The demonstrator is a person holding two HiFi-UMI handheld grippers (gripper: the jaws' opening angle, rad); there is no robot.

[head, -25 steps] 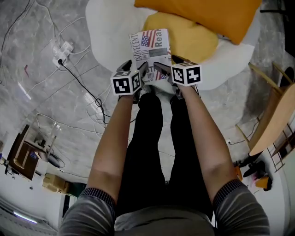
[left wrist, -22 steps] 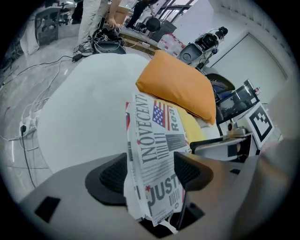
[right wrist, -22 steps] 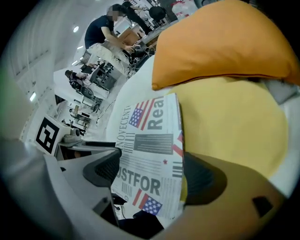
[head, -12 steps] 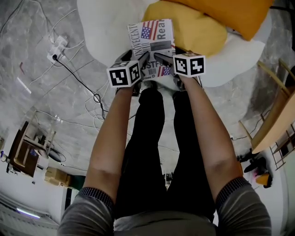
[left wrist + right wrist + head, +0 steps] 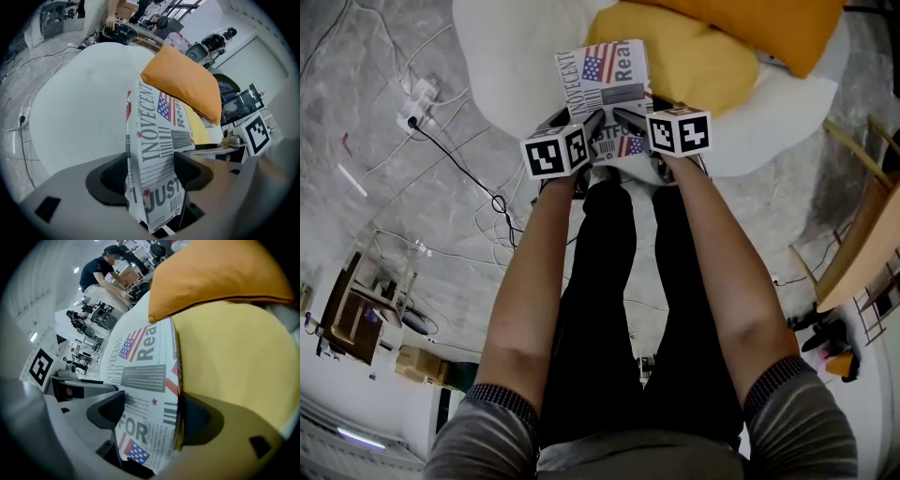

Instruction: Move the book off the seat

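Observation:
A book with a newsprint and flag cover lies on the white round seat, its far end against a yellow cushion. Both grippers reach over its near end. In the left gripper view the left gripper is shut on the book, a pad on each side. The right gripper has the book between its jaws, which are closing. Its right pad sits at the spine edge, and I do not see the left pad pressing the cover. In the head view they are the left gripper and right gripper.
An orange cushion lies on the yellow one. Cables and a power strip trail across the grey floor at the left. A wooden chair stands at the right. My legs stand just short of the seat. A person works in the background.
Both grippers have slid a little farther onto the book's near end. The book has stayed where it lay on the seat.

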